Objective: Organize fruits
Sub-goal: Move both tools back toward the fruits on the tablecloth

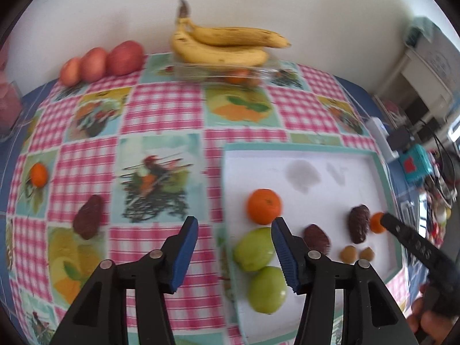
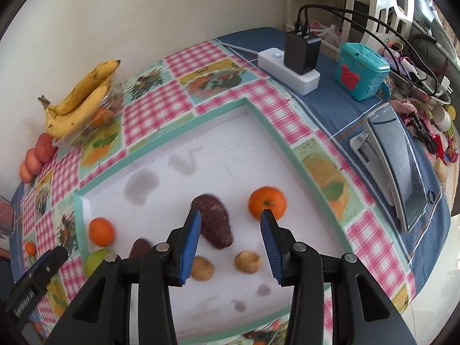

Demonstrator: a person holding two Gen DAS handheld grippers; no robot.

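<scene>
Fruit already sits in the white tray (image 2: 258, 132): two oranges, a big one (image 2: 267, 202) on the right side and another (image 2: 101, 231) near the left rim, two dark brown scaly fruits, one large (image 2: 214, 220) mid-tray, two small tan round ones (image 2: 247, 261), and two green apples (image 1: 253, 248) at the near-left corner.

Still loose on the tabletop (image 1: 161, 109): a small orange (image 1: 38, 174) and a dark scaly fruit (image 1: 88, 220), both well left of the tray.

My right claw (image 2: 231, 245) hangs wide open over the tray, empty; the big orange lies just off its right finger. Left claw (image 1: 234, 251) also spread open and empty, straddling the tray's left edge above the apples.

My read: next pickup is the loose scaly fruit. I'd swing the left claw over, close across its narrow width, lift clear of the rim.

Around: bananas (image 1: 224, 46) on a clear box (image 1: 224, 73) at the back wall, three reddish fruits (image 1: 100, 63) beside. Power strip with charger (image 2: 290, 63), teal box (image 2: 360, 70) and a tablet (image 2: 399, 161) lie right of the tray, out of the way. The tray rim is the main snag.
</scene>
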